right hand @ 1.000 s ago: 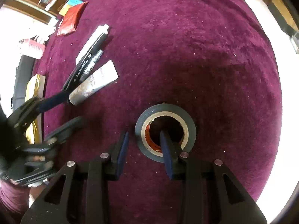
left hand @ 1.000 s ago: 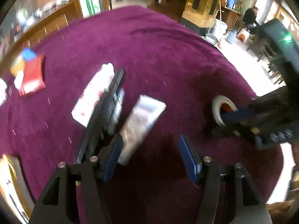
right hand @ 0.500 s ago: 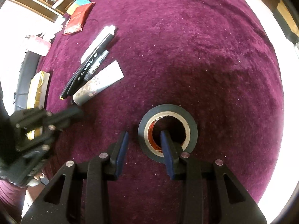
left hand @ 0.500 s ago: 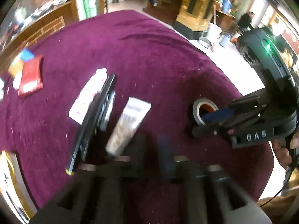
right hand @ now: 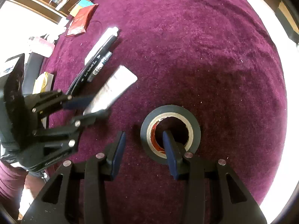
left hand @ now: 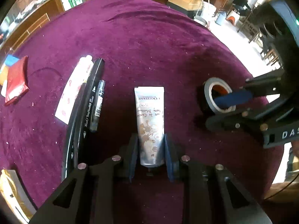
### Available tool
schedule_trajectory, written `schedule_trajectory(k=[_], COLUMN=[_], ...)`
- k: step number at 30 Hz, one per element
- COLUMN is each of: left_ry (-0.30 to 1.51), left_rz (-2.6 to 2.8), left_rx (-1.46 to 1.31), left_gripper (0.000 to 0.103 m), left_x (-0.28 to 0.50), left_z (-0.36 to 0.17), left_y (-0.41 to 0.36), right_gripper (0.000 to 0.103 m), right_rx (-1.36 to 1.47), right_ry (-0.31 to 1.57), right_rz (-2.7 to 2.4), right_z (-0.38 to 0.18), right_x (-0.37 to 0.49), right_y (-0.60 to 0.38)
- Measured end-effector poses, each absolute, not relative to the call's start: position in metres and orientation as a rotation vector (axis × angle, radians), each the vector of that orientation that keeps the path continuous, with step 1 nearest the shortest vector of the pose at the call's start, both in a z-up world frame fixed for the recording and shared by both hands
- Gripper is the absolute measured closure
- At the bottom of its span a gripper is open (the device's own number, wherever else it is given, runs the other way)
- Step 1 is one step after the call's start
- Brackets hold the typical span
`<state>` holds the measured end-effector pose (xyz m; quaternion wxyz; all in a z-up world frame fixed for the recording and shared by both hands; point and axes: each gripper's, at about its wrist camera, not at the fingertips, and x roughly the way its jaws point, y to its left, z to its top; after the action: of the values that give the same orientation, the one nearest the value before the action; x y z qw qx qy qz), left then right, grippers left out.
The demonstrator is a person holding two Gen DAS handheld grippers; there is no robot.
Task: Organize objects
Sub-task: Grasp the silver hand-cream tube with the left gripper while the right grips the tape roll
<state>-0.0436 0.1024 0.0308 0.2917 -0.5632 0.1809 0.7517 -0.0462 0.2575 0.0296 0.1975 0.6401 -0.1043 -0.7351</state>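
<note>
A purple cloth (left hand: pixel 149 37) covers the round table. The right gripper (right hand: pixel 143 149), fingers opening, straddles the tape roll's (right hand: pixel 170 128) near-left wall. The left gripper (left hand: pixel 151 156) is closing, pads touching the cream tube (left hand: pixel 150 123), just right of the pens (left hand: pixel 93 97).

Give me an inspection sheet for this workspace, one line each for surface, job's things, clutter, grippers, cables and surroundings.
Surface: purple cloth table, lint-flecked.
Job's things: silver hand cream tube; black tape roll lying flat; long black marker, small pen and white floral tube side by side.
Clutter: red packet near the far edge; yellow packet at the table's rim.
Grippers: left gripper closing, the cream tube's cap end between its pads; right gripper opening, one finger inside the tape roll's hole, one outside.
Cables: nothing seen.
Surroundings: wooden furniture, buckets, a seated person beyond.
</note>
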Motion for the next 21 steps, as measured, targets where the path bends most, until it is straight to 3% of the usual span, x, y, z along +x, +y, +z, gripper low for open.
schedule_trajectory(k=[3,5,9,10,11,14,16,18,21], left_ry=[0.497,0.493,0.495,0.481,0.435,0.287,0.237,0.162,0.05], left_rz=[2.023,2.036,2.122,2.132,2.148,2.151,2.167,2.179,2.218], left_rx=[-1.482,-1.467,-1.393,-1.383,-1.406,-1.462,-1.472,-1.472,-1.456], left_gripper=[0.08,0.069,0.065,0.069,0.081,0.08,0.08,0.08,0.08], left_x=[-0.046,-0.048,-0.04,-0.037,-0.038,-0.045,-0.038,-0.03,-0.016], left_z=[0.031,0.031,0.028,0.026,0.027,0.026,0.028,0.034,0.048], left_y=[0.108,0.113,0.117,0.11,0.104,0.089,0.077,0.061,0.038], right_gripper=[0.063,0.062,0.055,0.055,0.055,0.055,0.059,0.089,0.091], right_rx=[1.786,1.769,1.687,1.667,1.651,1.609,1.599,1.6,1.617], right_ry=[-0.246,-0.174,0.096,0.138,0.163,0.296,0.335,0.313,0.199], right_rz=[-2.083,-2.114,-2.193,-2.215,-2.229,-2.27,-2.296,-2.315,-2.311], right_z=[0.031,0.033,0.035,0.035,0.035,0.033,0.034,0.037,0.038], right_x=[-0.045,-0.041,-0.025,-0.022,-0.02,-0.012,-0.01,-0.012,-0.014], right_y=[0.252,0.244,0.221,0.219,0.217,0.209,0.205,0.209,0.22])
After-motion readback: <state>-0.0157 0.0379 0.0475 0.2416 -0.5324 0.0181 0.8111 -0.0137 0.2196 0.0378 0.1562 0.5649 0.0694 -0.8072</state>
